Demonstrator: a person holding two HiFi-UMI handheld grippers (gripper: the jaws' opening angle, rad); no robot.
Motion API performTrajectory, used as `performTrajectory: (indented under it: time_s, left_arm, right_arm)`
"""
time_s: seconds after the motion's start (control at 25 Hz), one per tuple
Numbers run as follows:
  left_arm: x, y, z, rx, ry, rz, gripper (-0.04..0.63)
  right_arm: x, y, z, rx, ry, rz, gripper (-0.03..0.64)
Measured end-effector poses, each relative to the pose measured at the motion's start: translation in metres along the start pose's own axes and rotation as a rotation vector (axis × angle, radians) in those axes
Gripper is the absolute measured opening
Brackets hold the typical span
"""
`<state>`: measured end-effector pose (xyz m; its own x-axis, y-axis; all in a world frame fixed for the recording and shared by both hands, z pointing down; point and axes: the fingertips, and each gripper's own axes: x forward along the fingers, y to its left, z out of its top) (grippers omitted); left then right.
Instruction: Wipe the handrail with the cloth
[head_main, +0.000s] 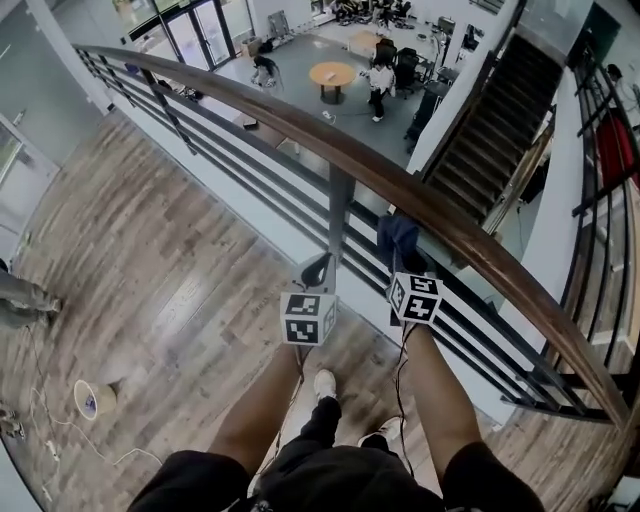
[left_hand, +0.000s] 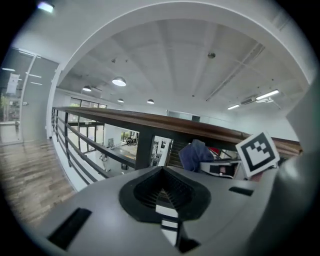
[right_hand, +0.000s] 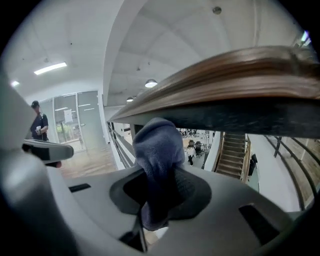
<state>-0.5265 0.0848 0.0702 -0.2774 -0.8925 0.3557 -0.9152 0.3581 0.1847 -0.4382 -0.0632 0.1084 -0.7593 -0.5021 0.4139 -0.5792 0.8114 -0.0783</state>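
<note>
The brown wooden handrail (head_main: 300, 125) curves from upper left to lower right on top of a dark metal railing. My right gripper (head_main: 402, 262) is shut on a dark blue cloth (head_main: 398, 234), which stands up right below the rail's near side. In the right gripper view the cloth (right_hand: 157, 145) bulges out of the shut jaws (right_hand: 156, 192), its top against or just under the handrail (right_hand: 240, 70); contact is unclear. My left gripper (head_main: 316, 270) sits beside it to the left, near the metal post (head_main: 340, 210). Its jaws (left_hand: 161, 175) are shut and hold nothing.
Horizontal metal bars (head_main: 240, 165) run below the rail. A tape roll (head_main: 90, 398) and a thin cable lie on the wood floor at left. A person's leg (head_main: 20, 298) shows at the left edge. Beyond the railing lie a lower hall and a staircase (head_main: 500, 120).
</note>
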Motion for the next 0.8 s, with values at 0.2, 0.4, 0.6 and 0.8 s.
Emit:
performTrajectory:
  time_s: [0.2,0.4,0.6,0.8]
  left_arm:
    - [0.009,0.055,-0.01,-0.004,0.015,0.042,0.003]
    - [0.009,0.093,-0.018,-0.023,0.023,0.069,0.003]
    - [0.002,0.115,-0.042,-0.041,0.054,0.102,0.003]
    - [-0.006,0.133,-0.047,-0.072,0.065,0.136,0.003]
  right_arm:
    - [0.08,0.027,-0.002,-0.012,0.064,-0.067,0.074]
    - [0.139,0.042,-0.01,0.004,0.141,-0.129,0.075]
    - [0.177,0.058,-0.017,-0.051,0.205,-0.121,0.075]
    - [0.19,0.06,-0.016,-0.058,0.263,-0.116,0.075]
